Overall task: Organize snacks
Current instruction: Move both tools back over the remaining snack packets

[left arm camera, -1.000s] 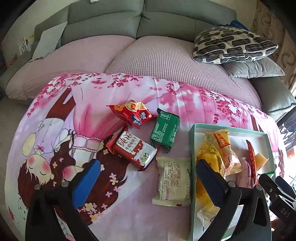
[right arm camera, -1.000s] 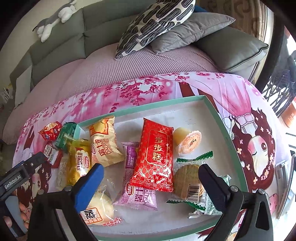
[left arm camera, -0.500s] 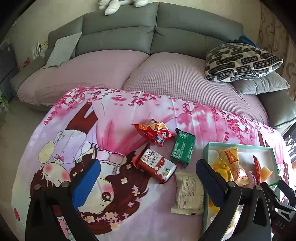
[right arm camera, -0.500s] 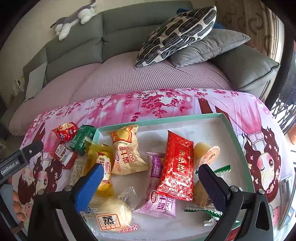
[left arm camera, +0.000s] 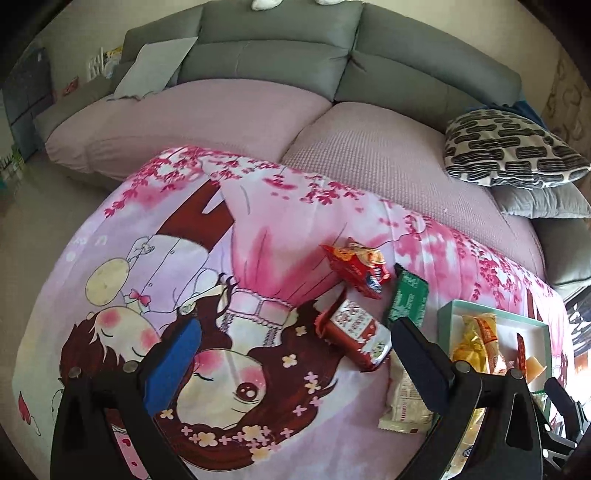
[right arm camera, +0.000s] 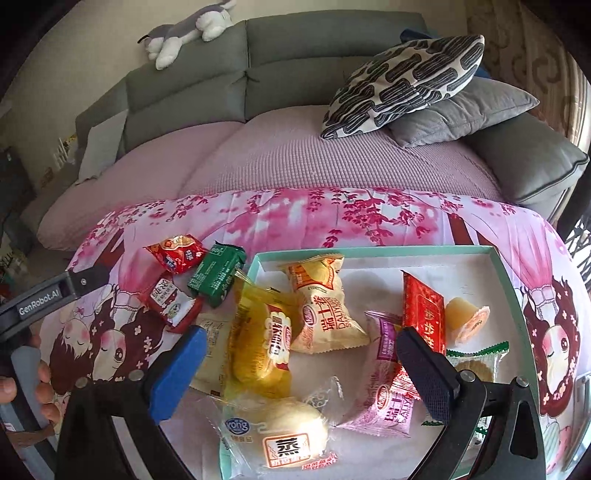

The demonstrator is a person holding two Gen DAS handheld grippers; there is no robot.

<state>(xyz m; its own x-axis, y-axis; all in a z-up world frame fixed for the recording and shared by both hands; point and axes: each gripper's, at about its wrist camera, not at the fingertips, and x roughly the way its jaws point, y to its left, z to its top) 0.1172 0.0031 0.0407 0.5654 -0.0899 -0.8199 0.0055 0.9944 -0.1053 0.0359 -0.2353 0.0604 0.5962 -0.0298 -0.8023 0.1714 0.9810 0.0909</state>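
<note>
A mint-green tray [right arm camera: 509, 280] [left arm camera: 495, 309] on the pink cartoon cloth holds several snack packs, among them a yellow cake pack [right arm camera: 258, 343], a cream bun pack [right arm camera: 321, 306] and a red pack [right arm camera: 421, 310]. Left of the tray lie a red crinkled pack [left arm camera: 356, 267] [right arm camera: 175, 253], a green pack [left arm camera: 408, 297] [right arm camera: 218, 275], a red-and-white pack [left arm camera: 354, 334] [right arm camera: 170, 299] and a pale pack [left arm camera: 404, 402]. My left gripper [left arm camera: 291, 362] hangs open above the cloth, empty. My right gripper [right arm camera: 299, 373] is open over the tray's near side, empty.
A grey sofa with a mauve cover [left arm camera: 369, 155] lies behind the cloth. A patterned cushion [right arm camera: 410, 81] and a grey pillow [right arm camera: 461, 110] sit at its right. A plush toy [right arm camera: 188, 29] rests on the sofa back. A hand [right arm camera: 22, 391] holds the left gripper.
Both grippers have pulled back and up, so the snacks and tray look smaller and lower in view. Nothing was picked up; the snacks lie where they were.
</note>
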